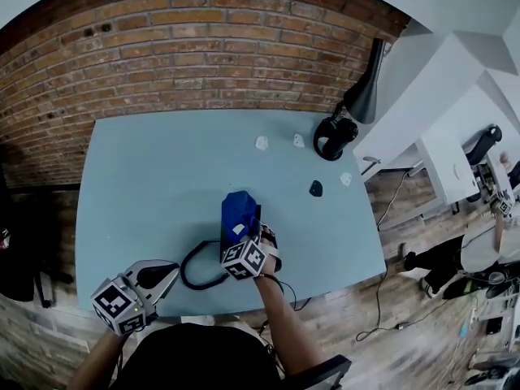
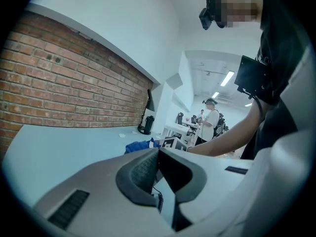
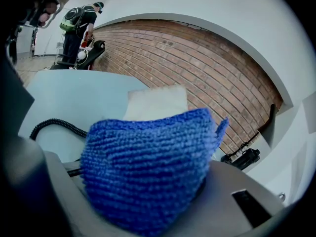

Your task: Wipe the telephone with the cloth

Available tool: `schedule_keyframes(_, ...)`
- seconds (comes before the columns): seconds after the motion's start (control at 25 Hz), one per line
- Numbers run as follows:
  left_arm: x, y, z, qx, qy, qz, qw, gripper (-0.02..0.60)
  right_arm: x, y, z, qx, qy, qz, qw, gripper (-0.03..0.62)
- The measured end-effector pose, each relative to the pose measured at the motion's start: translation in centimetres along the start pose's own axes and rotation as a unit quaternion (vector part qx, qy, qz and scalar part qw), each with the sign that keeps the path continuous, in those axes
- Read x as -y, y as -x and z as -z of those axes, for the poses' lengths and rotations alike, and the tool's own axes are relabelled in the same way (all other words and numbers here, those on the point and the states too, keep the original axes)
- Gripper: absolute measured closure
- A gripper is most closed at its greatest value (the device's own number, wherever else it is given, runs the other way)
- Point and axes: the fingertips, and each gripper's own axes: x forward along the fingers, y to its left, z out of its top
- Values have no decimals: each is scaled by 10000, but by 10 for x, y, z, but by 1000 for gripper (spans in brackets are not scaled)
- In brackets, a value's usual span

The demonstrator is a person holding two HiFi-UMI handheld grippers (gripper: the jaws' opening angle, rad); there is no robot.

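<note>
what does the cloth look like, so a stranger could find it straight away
On the pale blue table before the brick wall, look near the front edge, by the right hand-held gripper. The cloth is bunched in its jaws: bright blue and nubbly, unlike the small white scraps and black lamp farther back.

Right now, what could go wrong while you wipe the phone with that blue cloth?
The coiled cord loops right beside the right gripper; a wipe might snag and drag it. The cloth works close to the table front edge, so a hard push could slide things off.
</note>
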Motion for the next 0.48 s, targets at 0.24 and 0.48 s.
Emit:
schedule_keyframes(0.24,5,-2,7,-47,71,-2,10000,558,-6,3,5,-3,47,-20,10000,533)
schedule_keyframes(0.48,9,-2,10,10,100,-3,9999,558,-10,5,7,4,101,-62,9999,533)
